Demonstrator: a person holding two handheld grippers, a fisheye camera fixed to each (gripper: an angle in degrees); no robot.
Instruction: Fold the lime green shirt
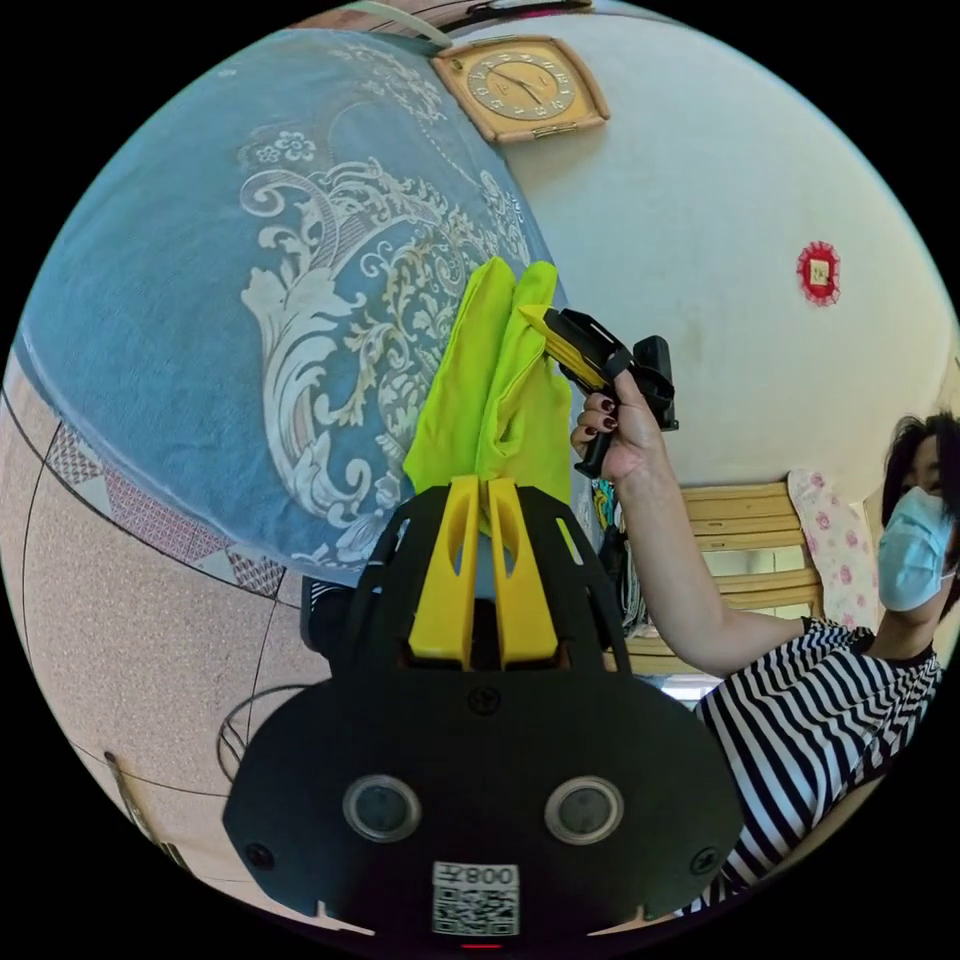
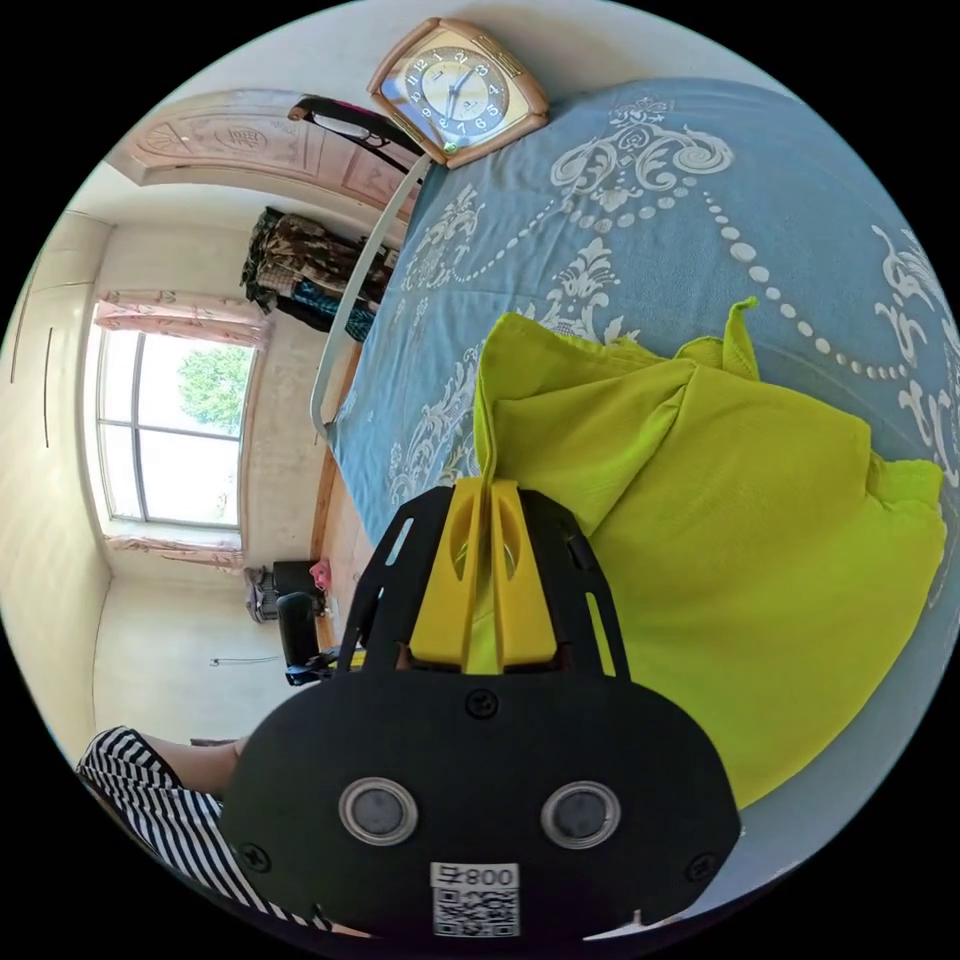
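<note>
Shirt: lime green shirt (image 1: 495, 400), held up off the blue patterned bedspread (image 1: 200, 300), stretched between both grippers.
Left gripper (image 1: 484, 488): jaws closed on one edge of the shirt.
Right gripper (image 2: 487, 490): jaws pinched together on another edge, cloth between them; in the left gripper view it sits in the person's hand (image 1: 612, 440).
Behind: clock (image 2: 455, 90) on the wall, window (image 2: 170, 430).

Both grippers clamped tight on fabric: left gripper (image 1: 484, 487) jaws pinched together, right gripper (image 2: 487, 488) same, right hand (image 1: 620, 432) wrapped round its handle.
</note>
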